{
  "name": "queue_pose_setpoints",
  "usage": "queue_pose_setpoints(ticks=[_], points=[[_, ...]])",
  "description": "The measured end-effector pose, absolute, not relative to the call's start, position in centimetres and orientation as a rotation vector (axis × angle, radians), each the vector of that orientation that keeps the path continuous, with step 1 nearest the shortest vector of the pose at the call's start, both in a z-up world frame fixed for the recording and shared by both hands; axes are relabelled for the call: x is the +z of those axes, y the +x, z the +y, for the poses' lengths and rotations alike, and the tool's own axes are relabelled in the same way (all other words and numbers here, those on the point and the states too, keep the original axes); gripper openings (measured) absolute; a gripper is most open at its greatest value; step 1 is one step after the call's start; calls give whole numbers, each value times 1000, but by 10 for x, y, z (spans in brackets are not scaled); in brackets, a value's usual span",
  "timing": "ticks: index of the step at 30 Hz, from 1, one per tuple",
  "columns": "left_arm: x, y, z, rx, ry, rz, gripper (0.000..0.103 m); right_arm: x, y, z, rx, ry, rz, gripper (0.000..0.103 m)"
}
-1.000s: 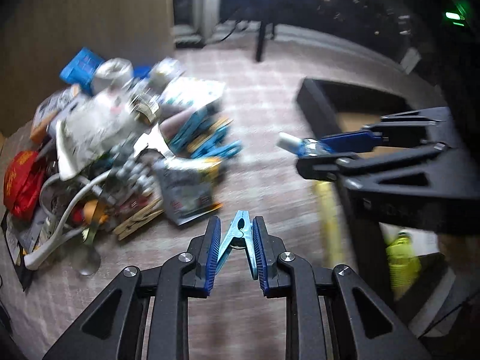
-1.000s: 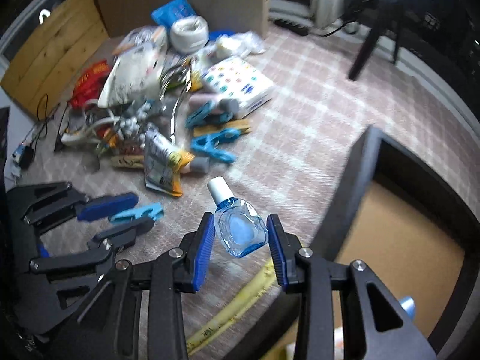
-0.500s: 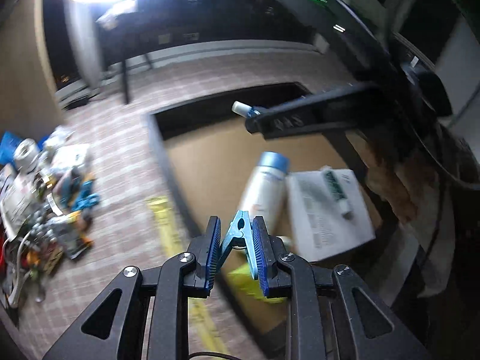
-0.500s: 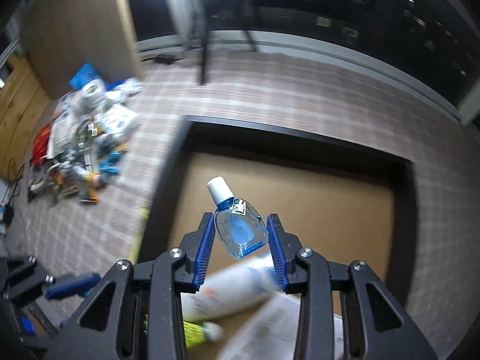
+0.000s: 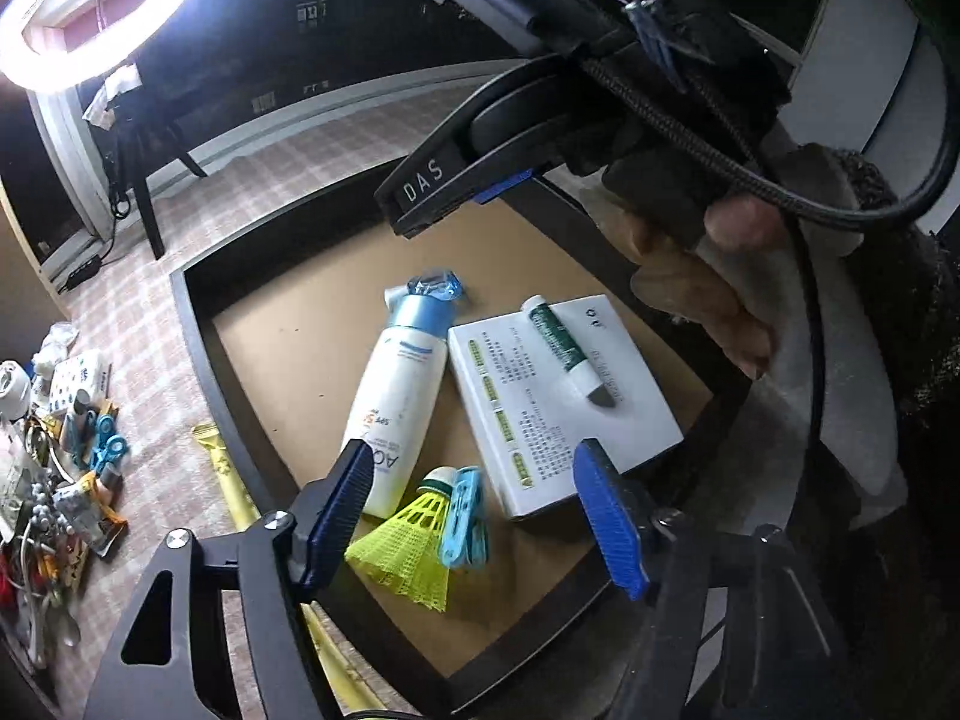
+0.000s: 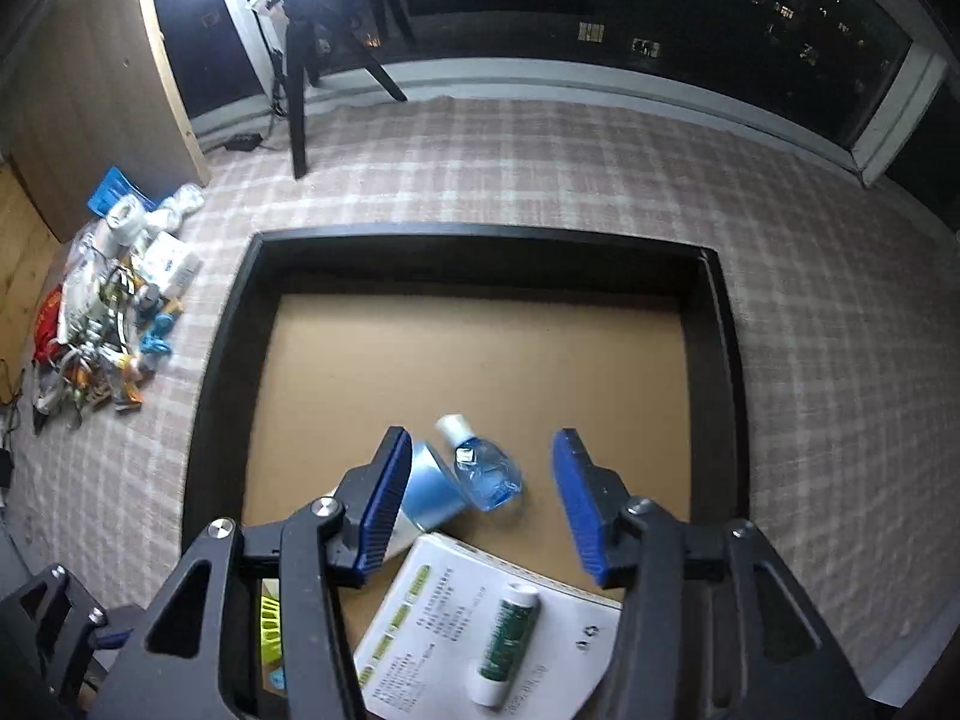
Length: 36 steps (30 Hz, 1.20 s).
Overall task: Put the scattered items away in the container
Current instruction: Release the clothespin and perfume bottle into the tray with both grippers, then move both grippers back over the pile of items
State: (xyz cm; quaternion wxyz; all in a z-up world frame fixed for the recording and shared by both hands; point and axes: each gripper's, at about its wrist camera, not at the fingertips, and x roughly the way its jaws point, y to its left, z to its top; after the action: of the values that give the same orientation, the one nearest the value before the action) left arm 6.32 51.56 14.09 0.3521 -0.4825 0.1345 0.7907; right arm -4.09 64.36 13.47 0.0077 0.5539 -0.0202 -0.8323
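The container is a black-walled box (image 5: 193, 324) (image 6: 480, 235) with a brown floor. My left gripper (image 5: 474, 522) is open and empty above its near corner. A light blue clothespin (image 5: 465, 517) lies below it beside a yellow shuttlecock (image 5: 414, 546). My right gripper (image 6: 480, 498) is open and empty over the box. The small blue bottle (image 6: 483, 468) (image 5: 435, 287) lies on the floor by the cap of a white sunscreen bottle (image 5: 396, 402). A white booklet (image 5: 558, 396) with a green tube (image 5: 567, 354) on it lies beside them.
The pile of scattered items (image 5: 54, 450) (image 6: 114, 306) lies on the checked carpet left of the box. A yellow tape strip (image 5: 231, 480) lies along the box's left wall. A tripod (image 6: 300, 78) and a wooden cabinet (image 6: 78, 78) stand at the back left.
Both grippers swung from the pile to over the box and opened. The clothespin dropped from the left gripper and the blue bottle from the right; both now lie in the box.
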Motion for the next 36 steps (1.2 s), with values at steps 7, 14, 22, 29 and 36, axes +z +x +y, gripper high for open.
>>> queue_pose_setpoints(ticks=[7,14,22,29,36], points=[[137,42,474,2159,-1287,319,57,140,-44,617,-2570,1676,-40,49],[114,6,385,2349,-1420,283,54,142,-50,575,-2501,1614,-13,48],[85,-31,269,2624,-1598,264,50,133,-61,500,-2357,1576,44,48],[70,-41,228,2687,-1643,278,50,113,-71,437,-2253,1575,103,48],[64,-52,223,2677,-1630,314,50,89,-75,386,-2185,1589,112,48]])
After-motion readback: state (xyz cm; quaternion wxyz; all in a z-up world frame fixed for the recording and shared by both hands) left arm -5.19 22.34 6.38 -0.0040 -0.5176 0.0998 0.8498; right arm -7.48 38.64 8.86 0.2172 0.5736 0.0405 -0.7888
